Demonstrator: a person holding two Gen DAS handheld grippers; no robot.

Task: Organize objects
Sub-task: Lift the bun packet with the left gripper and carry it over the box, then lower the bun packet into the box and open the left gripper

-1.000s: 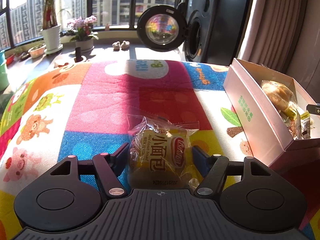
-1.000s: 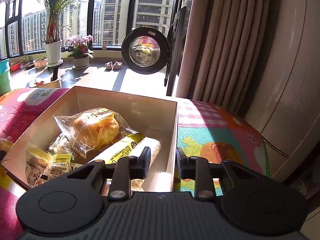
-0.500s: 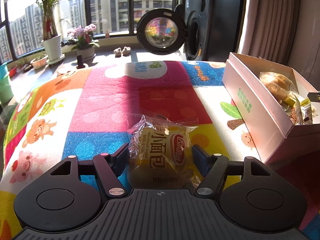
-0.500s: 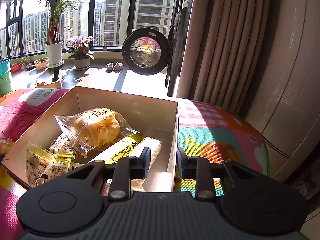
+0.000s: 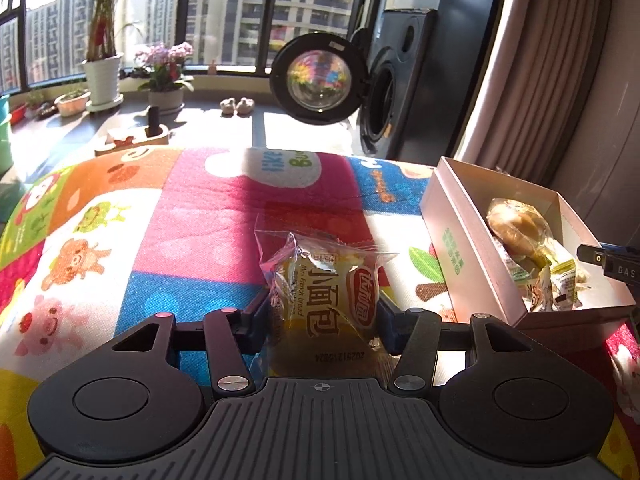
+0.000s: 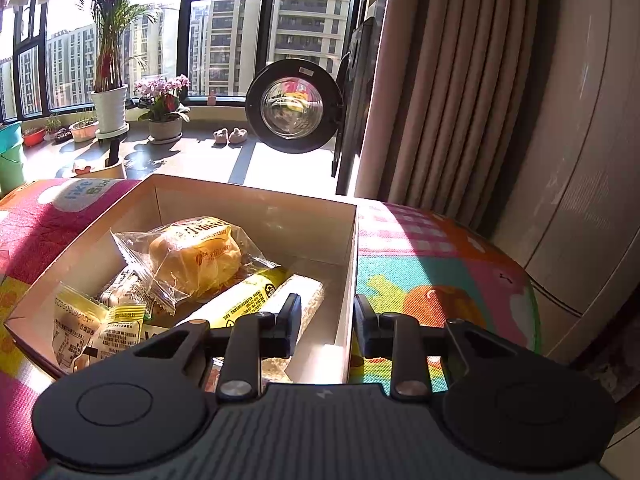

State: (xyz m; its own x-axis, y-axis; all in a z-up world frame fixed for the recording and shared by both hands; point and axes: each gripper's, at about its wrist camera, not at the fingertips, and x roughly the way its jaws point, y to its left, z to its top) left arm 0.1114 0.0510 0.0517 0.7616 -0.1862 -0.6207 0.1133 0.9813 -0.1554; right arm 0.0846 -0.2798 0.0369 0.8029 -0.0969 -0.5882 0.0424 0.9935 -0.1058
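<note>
Now bread packet (image 5: 324,304) sits between left claw (image 5: 322,316) fingers.

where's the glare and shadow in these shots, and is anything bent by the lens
Left wrist view: sun glints off the bread packet wrapper, a shadow band crosses the mat, and the window frames bow. Right wrist view: hard sun lights the box far wall, its near corner lies in shade, and the curtain folds curve.

The bread packet (image 5: 320,300) sits between the fingers of the left gripper (image 5: 322,314) over the play mat (image 5: 200,216), the box (image 5: 460,248) lies to its right with snacks (image 6: 192,260) inside, and the right gripper (image 6: 327,320) straddles the box's right wall
</note>
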